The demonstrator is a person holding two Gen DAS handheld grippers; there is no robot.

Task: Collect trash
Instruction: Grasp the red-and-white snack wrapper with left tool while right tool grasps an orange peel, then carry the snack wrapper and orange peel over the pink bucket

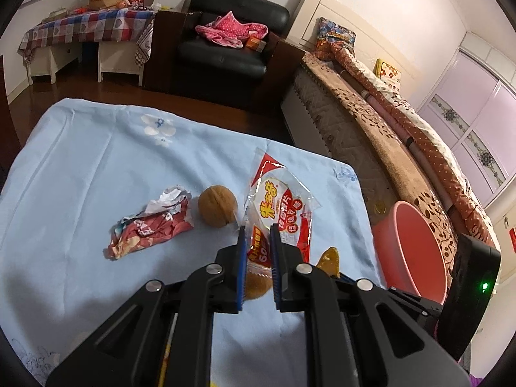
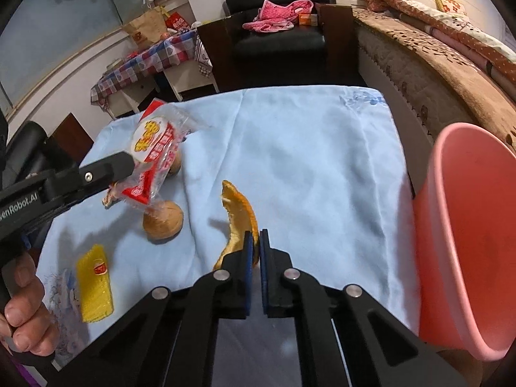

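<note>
My left gripper is shut on the lower end of a clear and red snack wrapper, which hangs lifted above the blue cloth; the right wrist view shows this wrapper off the table. My right gripper is shut on the near end of a curled orange peel that lies on the cloth. A crumpled red wrapper and a walnut lie to the left of the held wrapper. A flat yellow packet sits near the front left.
A pink bin stands at the table's right edge, beside the bed. A second walnut lies below the held wrapper. A black armchair and a checked-cloth side table are beyond. A person's hand grips the left handle.
</note>
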